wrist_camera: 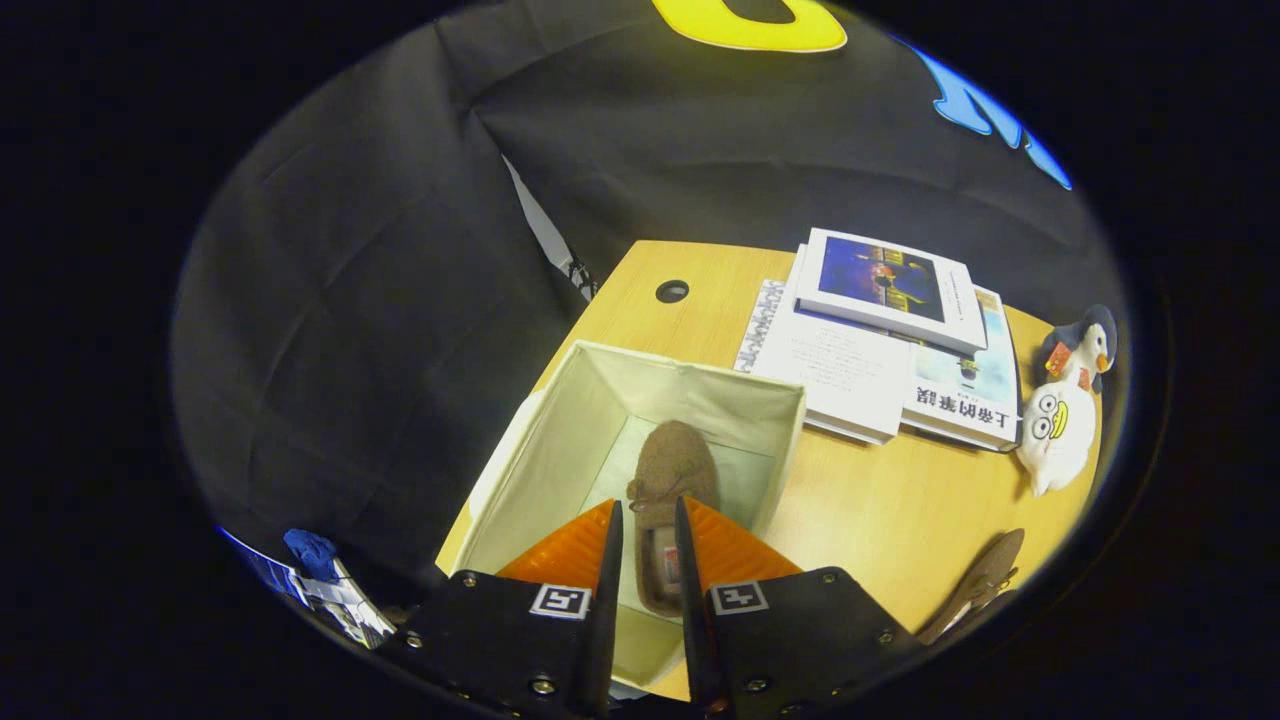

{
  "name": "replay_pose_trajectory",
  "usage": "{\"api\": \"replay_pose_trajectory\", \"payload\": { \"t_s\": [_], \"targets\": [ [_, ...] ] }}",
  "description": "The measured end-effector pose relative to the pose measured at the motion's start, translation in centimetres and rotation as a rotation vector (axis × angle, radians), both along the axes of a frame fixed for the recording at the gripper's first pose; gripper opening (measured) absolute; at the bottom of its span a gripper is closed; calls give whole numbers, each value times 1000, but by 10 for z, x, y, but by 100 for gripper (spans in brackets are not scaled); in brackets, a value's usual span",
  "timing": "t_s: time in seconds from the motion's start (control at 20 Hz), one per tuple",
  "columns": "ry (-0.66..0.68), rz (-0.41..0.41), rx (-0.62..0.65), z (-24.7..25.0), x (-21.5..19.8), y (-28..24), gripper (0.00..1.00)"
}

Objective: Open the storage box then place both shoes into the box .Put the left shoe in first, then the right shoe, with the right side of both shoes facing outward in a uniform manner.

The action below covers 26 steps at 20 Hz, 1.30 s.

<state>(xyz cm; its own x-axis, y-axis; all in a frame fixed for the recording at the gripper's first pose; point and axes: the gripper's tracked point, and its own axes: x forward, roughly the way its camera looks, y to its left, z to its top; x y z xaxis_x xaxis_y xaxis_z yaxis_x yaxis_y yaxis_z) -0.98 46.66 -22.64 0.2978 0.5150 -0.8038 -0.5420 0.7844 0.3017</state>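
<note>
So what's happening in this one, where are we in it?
A handheld gripper is poised over an open fabric storage box on a wooden table. One brown shoe lies in the box, seen between the fingers, which stand slightly apart; whether they press on it is unclear. The second shoe lies on the table beside the box, not yet packed. Beyond the box sit stacked books and two plush toys.
</note>
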Motion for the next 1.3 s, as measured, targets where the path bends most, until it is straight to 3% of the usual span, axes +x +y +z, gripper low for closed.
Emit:
{"api": "replay_pose_trajectory", "payload": {
  "t_s": [0.3,0.6,0.7,0.9,1.05,1.3],
  "targets": [
    [-20,-45,19,20,7,-65,29],
    [-43,-99,-24,8,13,-159,30],
    [-19,-132,-34,-10,12,-185,65],
    [10,-201,-38,-20,10,-236,67],
    [6,-230,-53,-25,8,-272,98],
    [31,-299,-64,-49,2,-322,98]
  ]
}}
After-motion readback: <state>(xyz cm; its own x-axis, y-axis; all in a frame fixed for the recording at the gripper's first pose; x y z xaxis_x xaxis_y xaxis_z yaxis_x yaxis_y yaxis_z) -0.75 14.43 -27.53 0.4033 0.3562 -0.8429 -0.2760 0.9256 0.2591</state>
